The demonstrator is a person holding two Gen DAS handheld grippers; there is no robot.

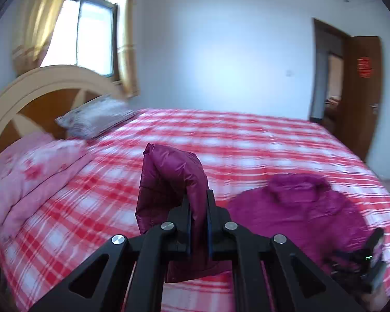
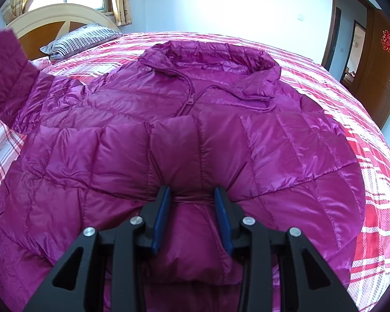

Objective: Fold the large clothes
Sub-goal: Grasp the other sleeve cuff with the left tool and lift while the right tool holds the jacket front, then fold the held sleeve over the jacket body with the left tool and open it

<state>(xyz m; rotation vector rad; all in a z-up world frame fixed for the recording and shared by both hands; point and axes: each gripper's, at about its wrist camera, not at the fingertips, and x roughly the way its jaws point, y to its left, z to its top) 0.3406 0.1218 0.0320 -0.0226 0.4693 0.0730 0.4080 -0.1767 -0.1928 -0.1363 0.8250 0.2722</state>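
Bare bedspread [image 1: 247, 140] beyond jacket [image 2: 195, 130]; pillow [image 1: 96, 117], headboard [image 1: 39, 88] left

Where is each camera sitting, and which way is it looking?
Left wrist: on the left gripper, lifted over the bed, facing the headboard; its jaws pinch a purple sleeve.
Right wrist: on the right gripper, looking down at the purple down jacket, jaws squeezing its quilted fold.
Both show the jacket, bed and striped pillow.

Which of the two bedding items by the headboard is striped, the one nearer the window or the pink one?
The grey striped pillow nearer the window; the folded pink floral quilt has blotchy flowers.
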